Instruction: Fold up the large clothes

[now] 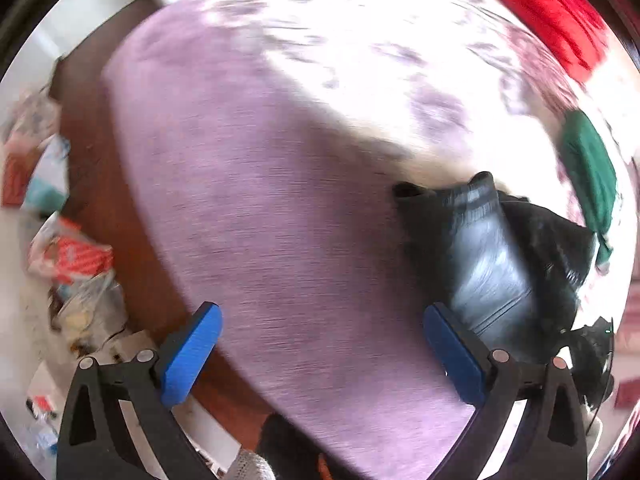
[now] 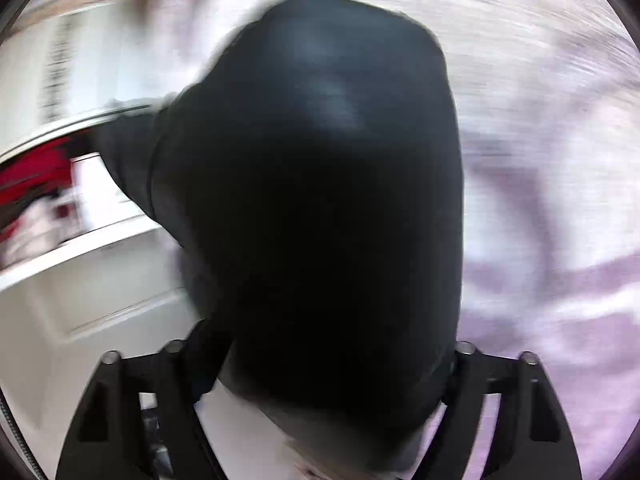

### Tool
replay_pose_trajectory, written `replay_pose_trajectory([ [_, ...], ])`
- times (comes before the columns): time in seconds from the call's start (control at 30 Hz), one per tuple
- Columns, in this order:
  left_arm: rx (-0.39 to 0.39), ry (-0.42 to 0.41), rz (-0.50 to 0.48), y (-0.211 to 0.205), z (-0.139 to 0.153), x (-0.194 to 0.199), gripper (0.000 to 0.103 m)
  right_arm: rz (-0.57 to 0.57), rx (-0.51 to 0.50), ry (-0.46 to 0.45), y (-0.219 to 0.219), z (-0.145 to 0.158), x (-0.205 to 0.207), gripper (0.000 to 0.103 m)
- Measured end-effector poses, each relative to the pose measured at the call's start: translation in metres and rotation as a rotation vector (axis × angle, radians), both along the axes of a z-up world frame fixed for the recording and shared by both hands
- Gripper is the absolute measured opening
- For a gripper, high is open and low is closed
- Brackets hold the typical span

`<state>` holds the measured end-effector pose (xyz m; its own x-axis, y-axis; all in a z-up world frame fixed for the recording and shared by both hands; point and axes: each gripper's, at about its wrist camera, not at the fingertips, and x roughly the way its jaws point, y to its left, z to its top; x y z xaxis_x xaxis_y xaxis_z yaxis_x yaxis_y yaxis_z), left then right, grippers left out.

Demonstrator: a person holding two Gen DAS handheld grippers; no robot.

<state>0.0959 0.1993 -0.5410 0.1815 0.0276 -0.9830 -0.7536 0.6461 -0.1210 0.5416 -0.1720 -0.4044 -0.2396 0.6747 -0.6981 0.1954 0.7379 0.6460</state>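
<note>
Black garment bunched at the right claw, left claw spread above the lilac bed.

In the left wrist view the left claw (image 1: pixel 320 356) has its blue fingers (image 1: pixel 192 356) wide apart with nothing between them, hovering over the lilac bed cover (image 1: pixel 248 184); the black garment (image 1: pixel 488 248) lies just right of the right-hand finger on the cover, shiny and creased, with a green cloth (image 1: pixel 588 172) beyond it and a red cloth (image 1: pixel 552 12) farther off near the far edge. In the right wrist view the black garment (image 2: pixel 320 200) fills the middle and drapes over the right claw (image 2: pixel 320 364), hiding both fingertips, so whether that claw is closed on it cannot be told. Both views are motion-blurred.
</note>
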Motion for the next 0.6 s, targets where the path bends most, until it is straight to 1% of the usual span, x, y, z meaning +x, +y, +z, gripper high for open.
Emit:
replay_pose_trajectory([
  [0.03,-0.003,-0.016,-0.034,-0.014,-0.002,0.018,0.103,-0.011,0.012,0.028,-0.009,-0.002,0.002,0.084],
  [0.07,-0.002,-0.027,-0.067,-0.024,-0.005,0.033,0.103,0.002,0.010,0.029,-0.014,0.003,0.002,0.084],
  [0.1,0.005,-0.027,-0.094,-0.033,-0.008,0.044,0.103,0.026,-0.013,0.005,-0.015,0.012,0.002,0.084],
  [0.17,0.028,-0.028,-0.147,-0.050,-0.016,0.068,0.103,0.089,-0.107,-0.095,-0.018,0.043,0.003,0.084],
  [0.2,0.043,-0.022,-0.162,-0.055,-0.021,0.077,0.103,0.104,-0.139,-0.130,-0.021,0.055,0.010,0.084],
  [0.23,0.056,-0.014,-0.171,-0.059,-0.025,0.086,0.103,0.117,-0.181,-0.176,-0.025,0.062,0.018,0.084],
  [0.27,0.067,-0.009,-0.178,-0.062,-0.031,0.092,0.103,0.129,-0.245,-0.238,-0.025,0.079,0.024,0.084],
  [0.3,0.071,0.012,-0.186,-0.063,-0.040,0.098,0.103,0.127,-0.256,-0.300,-0.023,0.098,0.030,0.084],
  [0.33,0.070,0.030,-0.189,-0.065,-0.047,0.099,0.103,0.120,-0.215,-0.342,-0.020,0.112,0.036,0.084],
  [0.37,0.065,0.043,-0.188,-0.064,-0.055,0.100,0.103,0.119,-0.153,-0.366,-0.014,0.124,0.041,0.083],
  [0.4,0.057,0.057,-0.183,-0.062,-0.063,0.098,0.103,0.128,-0.085,-0.371,-0.004,0.131,0.045,0.078],
  [0.43,0.053,0.069,-0.183,-0.060,-0.069,0.095,0.103,0.162,0.017,-0.349,0.015,0.135,0.047,0.070],
  [0.47,0.056,0.080,-0.188,-0.060,-0.073,0.092,0.103,0.193,0.080,-0.324,0.030,0.132,0.048,0.059],
  [0.5,0.062,0.086,-0.190,-0.060,-0.075,0.088,0.103,0.225,0.105,-0.300,0.044,0.127,0.049,0.051],
  [0.53,0.060,0.086,-0.189,-0.059,-0.078,0.083,0.103,0.245,0.092,-0.289,0.052,0.115,0.060,0.050],
  [0.57,0.050,0.081,-0.187,-0.057,-0.081,0.079,0.103,0.246,0.050,-0.290,0.062,0.100,0.072,0.047],
  [0.6,0.038,0.076,-0.178,-0.054,-0.083,0.073,0.103,0.244,0.020,-0.284,0.070,0.088,0.080,0.033],
])
